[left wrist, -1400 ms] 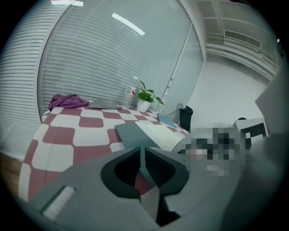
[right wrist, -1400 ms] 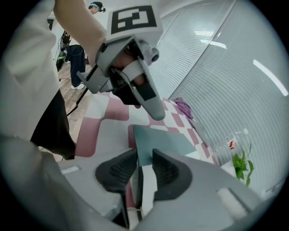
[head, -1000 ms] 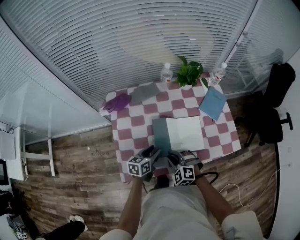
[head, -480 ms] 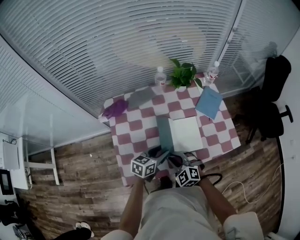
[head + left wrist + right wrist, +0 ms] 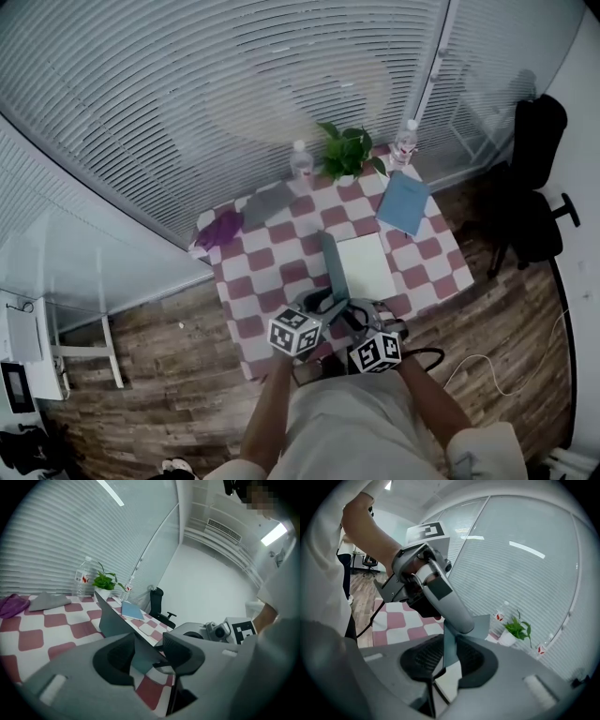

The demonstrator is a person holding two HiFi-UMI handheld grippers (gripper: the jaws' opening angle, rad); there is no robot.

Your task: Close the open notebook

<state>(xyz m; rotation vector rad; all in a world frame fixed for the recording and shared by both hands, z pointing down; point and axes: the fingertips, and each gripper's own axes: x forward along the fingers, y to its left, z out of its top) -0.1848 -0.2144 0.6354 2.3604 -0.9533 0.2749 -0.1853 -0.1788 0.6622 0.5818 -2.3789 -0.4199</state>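
Note:
The notebook lies open on the checkered table (image 5: pixel 255 281) with its white page (image 5: pixel 366 267) flat. Its grey-teal left cover (image 5: pixel 333 272) stands almost upright. My left gripper (image 5: pixel 323 302) is at the notebook's near edge, shut on the cover (image 5: pixel 110 618), which runs between its pads (image 5: pixel 185 653). My right gripper (image 5: pixel 354 317) is close beside it on the right. The same cover (image 5: pixel 451 641) stands edge-on between its jaws, which have just been closing, with a gap on each side. One left gripper finger (image 5: pixel 450 602) reaches down onto the cover's top.
A closed blue book (image 5: pixel 403 202) lies at the table's far right. A potted plant (image 5: pixel 345 150) and two water bottles (image 5: pixel 301 159) (image 5: pixel 406 141) stand along the far edge by the blinds. A grey cloth (image 5: pixel 267 204) and a purple one (image 5: pixel 220 228) lie far left. A black office chair (image 5: pixel 534 178) stands right.
The left cover has risen from lying flat to nearly upright. Both grippers have moved up and towards the notebook's near edge, rolling as they went.

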